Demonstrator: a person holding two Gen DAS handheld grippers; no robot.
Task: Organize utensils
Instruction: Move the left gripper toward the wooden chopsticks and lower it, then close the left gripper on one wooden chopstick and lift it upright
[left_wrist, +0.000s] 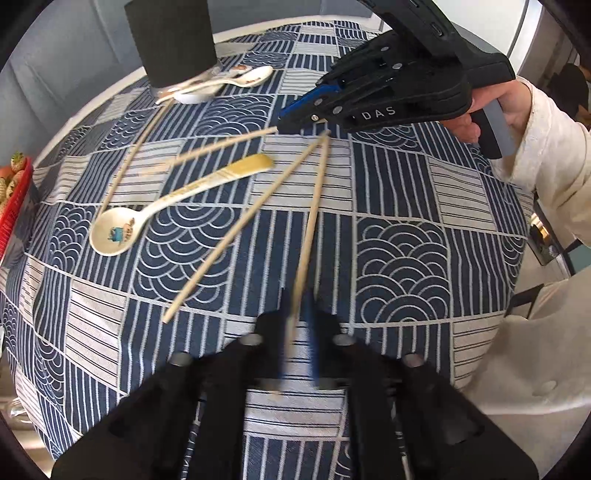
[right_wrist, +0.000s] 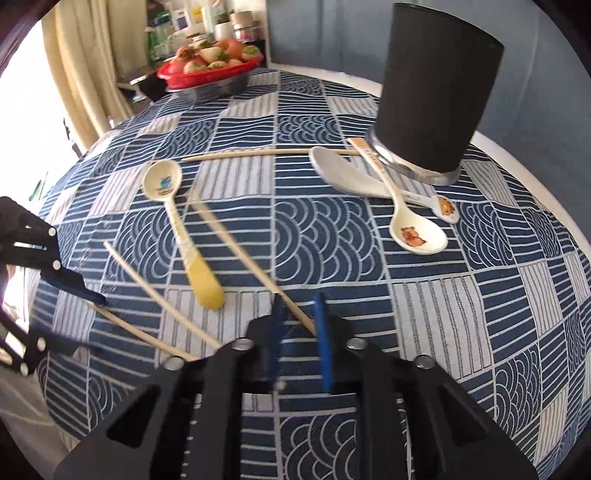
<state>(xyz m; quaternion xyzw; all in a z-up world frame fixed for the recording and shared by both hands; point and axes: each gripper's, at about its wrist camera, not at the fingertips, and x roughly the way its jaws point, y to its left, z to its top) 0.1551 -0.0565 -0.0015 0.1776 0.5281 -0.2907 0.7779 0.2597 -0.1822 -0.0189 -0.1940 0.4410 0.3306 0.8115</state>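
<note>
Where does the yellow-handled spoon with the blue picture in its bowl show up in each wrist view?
Left wrist view: the yellow-handled spoon lies left of centre, bowl toward lower left, handle pointing up right.
Right wrist view: same spoon, left of centre, bowl at top, yellow handle pointing down.
Shared landmark: the black cylindrical holder standing on the table.

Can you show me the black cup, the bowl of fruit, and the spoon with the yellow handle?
black cup (right_wrist: 436, 96): right wrist view, its side wall.
bowl of fruit (right_wrist: 212, 90): right wrist view, its metal side.
yellow-handled spoon (right_wrist: 208, 286): right wrist view, its handle.
</note>
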